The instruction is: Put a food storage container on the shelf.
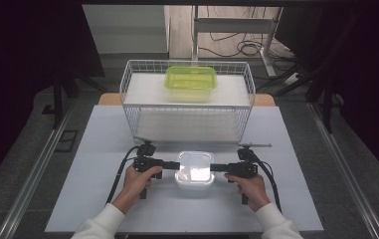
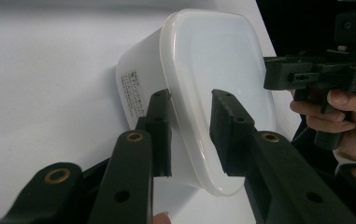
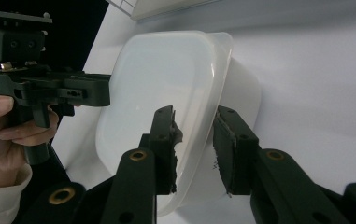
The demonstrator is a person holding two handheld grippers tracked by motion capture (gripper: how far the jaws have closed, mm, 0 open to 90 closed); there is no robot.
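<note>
Pale grey surface (image 1: 102,149) brightly lit from above. White wire rack (image 1: 187,99) at its far edge. Grey carpet floor (image 1: 23,164), metal rails (image 1: 38,169) either side. Dark surroundings. Behind: white desk frame (image 1: 236,25), loose cables (image 1: 246,49) on floor.

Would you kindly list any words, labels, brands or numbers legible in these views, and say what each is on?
None can be read.
White container: a printed label on its side wall, seen in the left gripper view, is too small and blurred to read.
Green-lidded container in the wire basket: no text visible.
</note>
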